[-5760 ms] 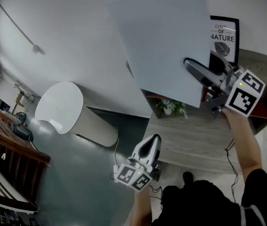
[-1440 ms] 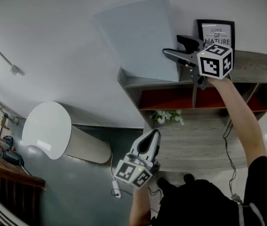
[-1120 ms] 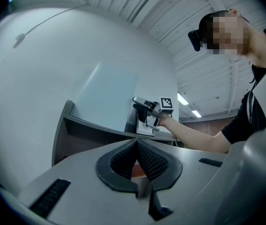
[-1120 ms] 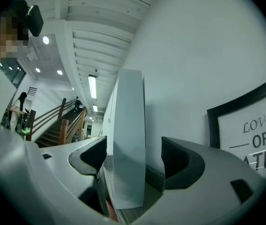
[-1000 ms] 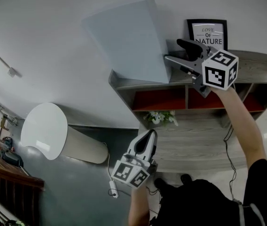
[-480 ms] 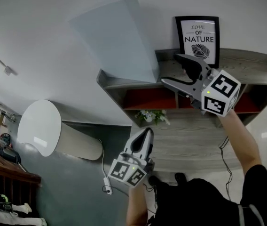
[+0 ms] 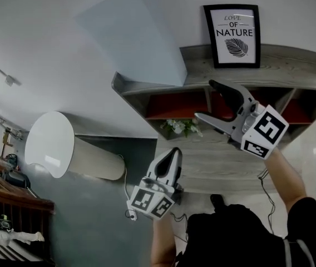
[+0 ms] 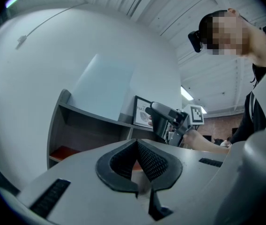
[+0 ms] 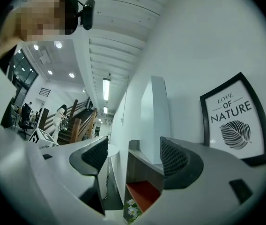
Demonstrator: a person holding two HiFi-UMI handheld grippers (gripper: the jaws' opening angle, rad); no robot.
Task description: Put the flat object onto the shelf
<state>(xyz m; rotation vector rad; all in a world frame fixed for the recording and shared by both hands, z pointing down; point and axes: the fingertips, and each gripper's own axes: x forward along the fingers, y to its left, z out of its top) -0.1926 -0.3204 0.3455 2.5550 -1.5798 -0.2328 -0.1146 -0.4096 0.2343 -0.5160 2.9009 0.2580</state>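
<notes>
The flat panel (image 7: 130,35), pale grey-blue, stands on the left end of the shelf (image 7: 291,65)'s top board, its lower edge on the wood and its face tilted back against the white wall; to its right on the same board, apart from it, a framed print (image 7: 231,35) stands upright against the wall; the open compartments beneath have red backs, and a small white-flowered plant (image 7: 177,125) sits on the level below them.

The right gripper (image 7: 205,100) is raised in front of the shelf's middle compartments, clear of the panel and touching nothing; in the right gripper view its fingers are spread wide with nothing held, and only the shelf's left end and the panel's edge show far off through the gap.

The left gripper (image 7: 169,163) hangs lower and nearer the person, well apart from the shelf; in the left gripper view its two pads are pressed together with nothing between them.

A white rounded column (image 7: 52,143) stands on the dark floor at the left.
</notes>
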